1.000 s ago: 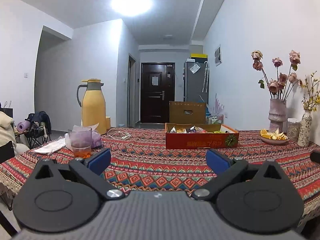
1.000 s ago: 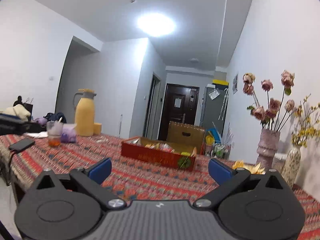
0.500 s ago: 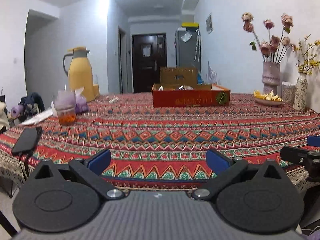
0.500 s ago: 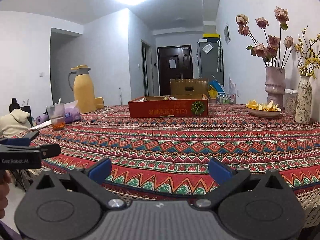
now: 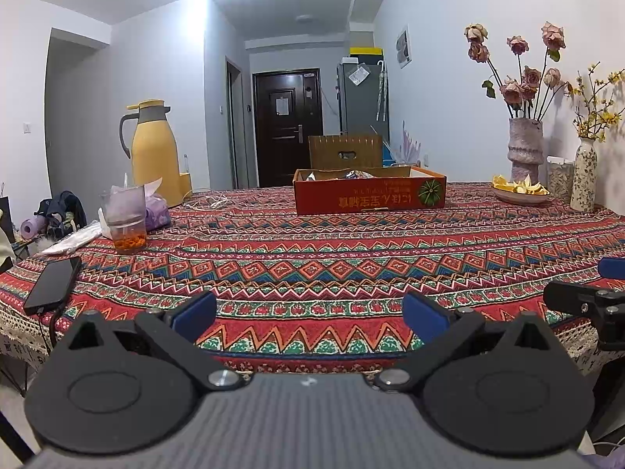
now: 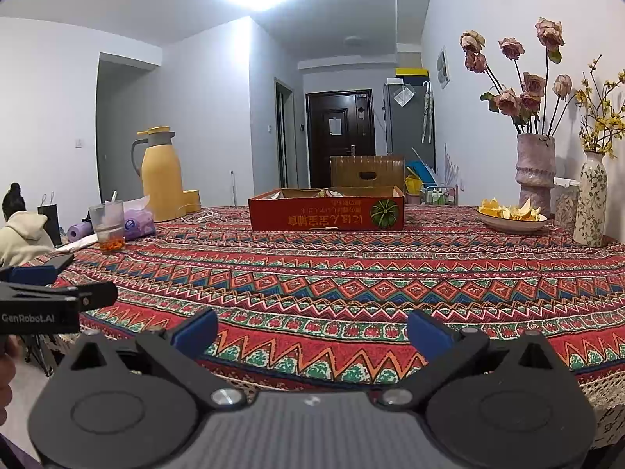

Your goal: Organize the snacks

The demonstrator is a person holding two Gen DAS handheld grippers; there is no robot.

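Far across the bench (image 5: pixel 312 273), the snack box (image 5: pixel 369 191) lies broadside. Both claws, left claw (image 5: pixel 308 314) and right claw (image 6: pixel 312 330), hang spread and empty, roughly equally distant.

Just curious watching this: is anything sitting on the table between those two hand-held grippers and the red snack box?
Nothing visible. Only bare patterned tablecloth lies between the open left hand-held gripper, the open right hand-held gripper and the red box. The glass cup stands off left.

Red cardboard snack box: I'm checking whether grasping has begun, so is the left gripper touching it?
Apart. The left wrist view shows the open left gripper near the table's front edge, with patterned tablecloth between it and the red cardboard snack box.
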